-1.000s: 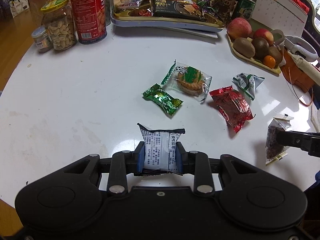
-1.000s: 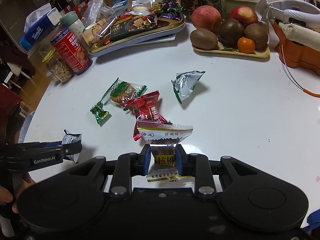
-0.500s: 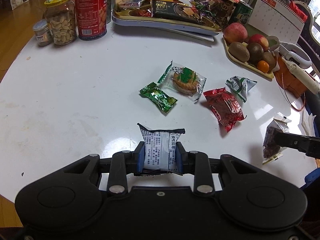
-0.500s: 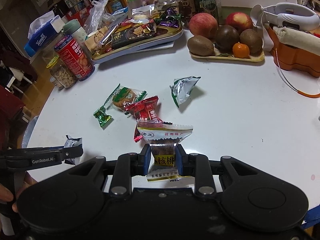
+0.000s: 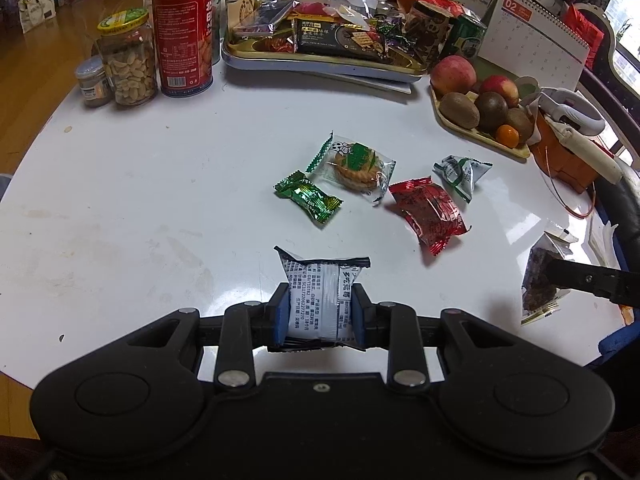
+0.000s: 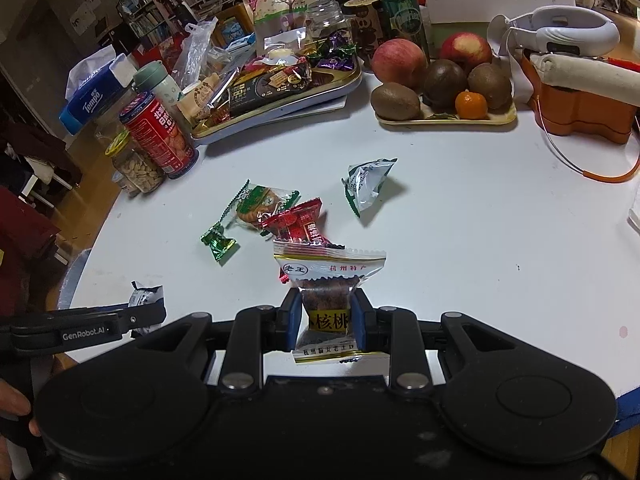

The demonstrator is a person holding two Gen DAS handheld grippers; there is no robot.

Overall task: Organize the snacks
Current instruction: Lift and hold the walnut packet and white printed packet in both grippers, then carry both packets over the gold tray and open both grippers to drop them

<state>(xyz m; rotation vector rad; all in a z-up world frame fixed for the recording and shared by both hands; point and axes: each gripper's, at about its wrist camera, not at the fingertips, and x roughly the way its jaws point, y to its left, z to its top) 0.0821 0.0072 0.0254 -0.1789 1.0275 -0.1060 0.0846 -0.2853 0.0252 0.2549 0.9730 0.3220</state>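
Left gripper (image 5: 319,312) clamping white packet (image 5: 320,292), right gripper (image 6: 325,320) clamping walnut snack (image 6: 329,300)

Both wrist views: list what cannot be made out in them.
- Left wrist view: the right gripper is cut off by the picture's right edge; its packet is partly covered.
- Right wrist view: the red packet is half hidden behind the held walnut packet.
- Both views: the snack tray holds piled wrappers, too crowded to count.
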